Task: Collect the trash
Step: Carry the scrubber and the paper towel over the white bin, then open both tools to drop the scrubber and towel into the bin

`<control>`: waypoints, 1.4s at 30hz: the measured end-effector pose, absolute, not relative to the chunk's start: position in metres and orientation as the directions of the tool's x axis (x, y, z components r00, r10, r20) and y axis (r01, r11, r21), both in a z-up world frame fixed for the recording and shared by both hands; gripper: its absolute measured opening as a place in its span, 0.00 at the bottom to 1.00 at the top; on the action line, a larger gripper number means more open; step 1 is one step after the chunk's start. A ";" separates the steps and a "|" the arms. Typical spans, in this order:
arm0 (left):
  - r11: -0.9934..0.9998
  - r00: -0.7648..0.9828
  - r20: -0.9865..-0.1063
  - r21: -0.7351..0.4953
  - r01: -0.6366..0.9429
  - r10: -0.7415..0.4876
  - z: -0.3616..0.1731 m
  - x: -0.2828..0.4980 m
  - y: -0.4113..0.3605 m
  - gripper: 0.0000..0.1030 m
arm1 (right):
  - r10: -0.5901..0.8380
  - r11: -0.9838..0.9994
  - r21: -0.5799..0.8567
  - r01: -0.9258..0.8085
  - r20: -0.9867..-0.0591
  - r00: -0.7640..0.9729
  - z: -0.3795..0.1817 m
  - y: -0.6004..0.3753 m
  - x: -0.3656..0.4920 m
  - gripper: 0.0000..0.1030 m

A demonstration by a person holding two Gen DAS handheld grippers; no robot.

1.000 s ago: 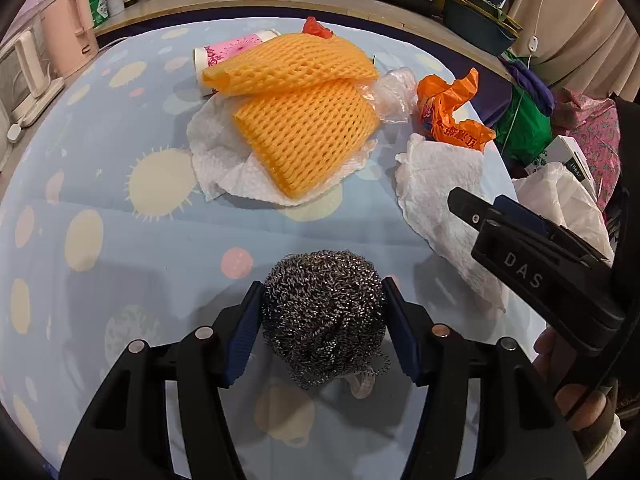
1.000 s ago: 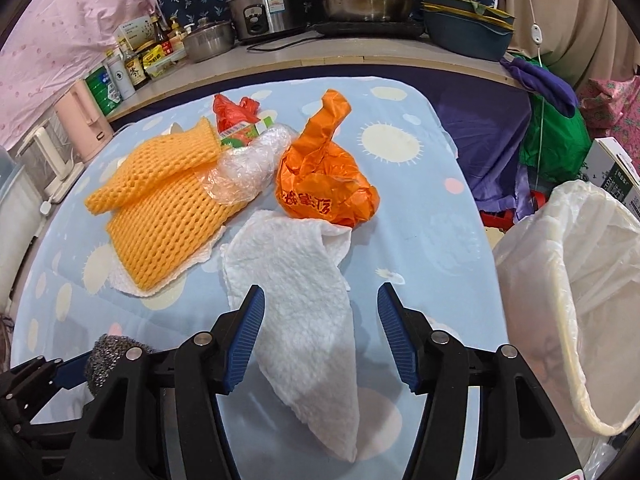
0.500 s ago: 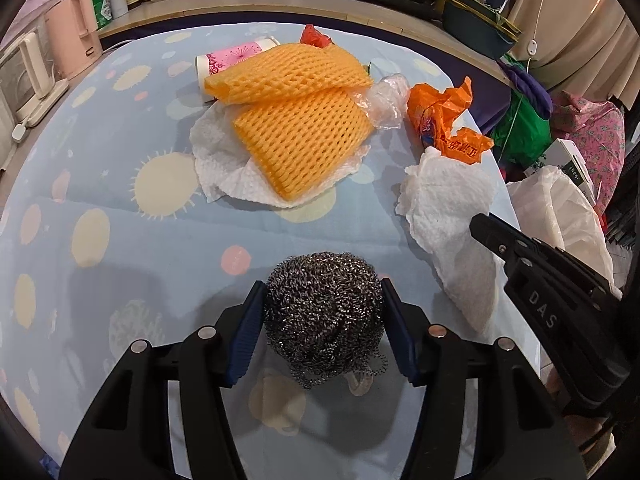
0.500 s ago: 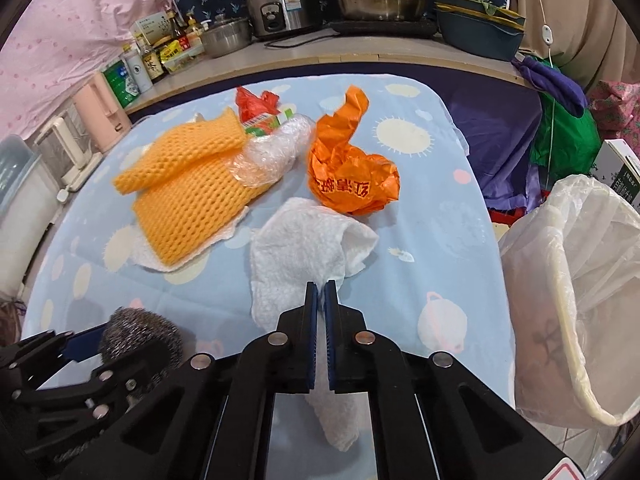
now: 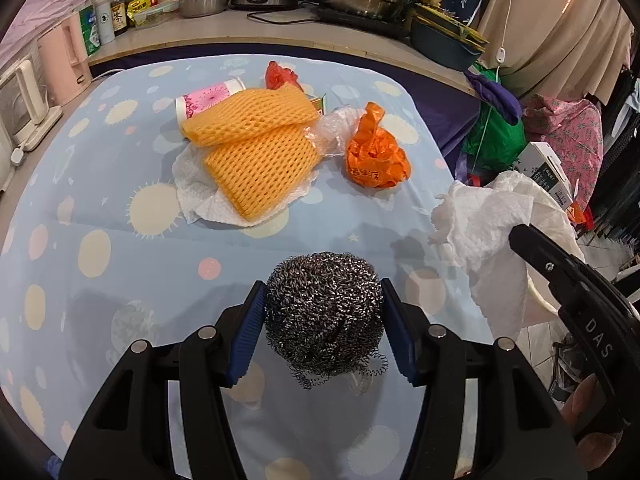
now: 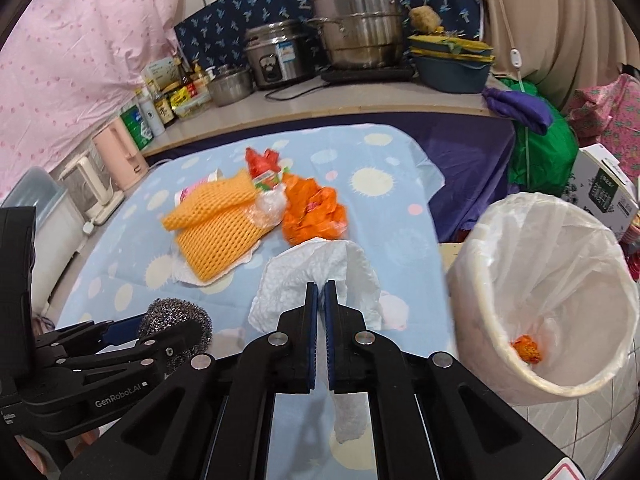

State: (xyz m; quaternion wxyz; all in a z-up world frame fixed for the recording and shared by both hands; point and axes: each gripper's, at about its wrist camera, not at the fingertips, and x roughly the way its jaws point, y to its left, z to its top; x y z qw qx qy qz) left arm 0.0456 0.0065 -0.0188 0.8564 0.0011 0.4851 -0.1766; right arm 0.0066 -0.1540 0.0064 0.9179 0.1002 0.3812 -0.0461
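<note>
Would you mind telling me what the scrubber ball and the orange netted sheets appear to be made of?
The scrubber ball looks like coiled steel wire: shiny grey curls, with loose loops at its lower edge. The orange netted sheets look like soft foam mesh, probably fruit wrap: matte, with an open diamond lattice.

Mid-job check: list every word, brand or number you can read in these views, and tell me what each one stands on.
"DAS": on the black body of the right claw, left wrist view.
"GenRobot.AI": on the black body of the left claw, right wrist view.
Orange bag: printed characters, too crumpled to read.
Counter bottles: labels too small.
Rice cooker: sticker blurred.
White box: print blurred.
</note>
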 end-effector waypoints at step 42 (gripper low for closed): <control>0.757 0.434 -0.763 -0.110 0.644 -0.480 0.025 0.019 -0.234 0.52 | -0.309 0.801 0.188 0.568 -0.684 0.661 0.008 -0.364 -0.080 0.04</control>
